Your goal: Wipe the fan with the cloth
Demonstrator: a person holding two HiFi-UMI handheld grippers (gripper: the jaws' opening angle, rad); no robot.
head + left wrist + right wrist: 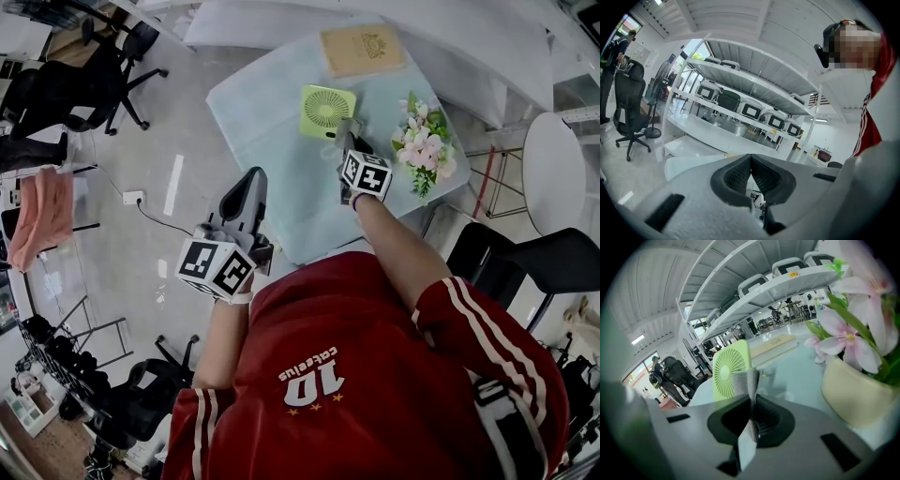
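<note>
Light is being reflected off the smooth, glossy table top (272, 159) — the fan (327, 111) is being seen as matt plastic, the cloth (743, 380) as finely ribbed fabric, the pot (855, 392) as glazed.

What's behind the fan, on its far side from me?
A tan book lies flat behind the fan, apart from it. In the right gripper view, the fan and the cloth in the right gripper cover the table just behind it.
</note>
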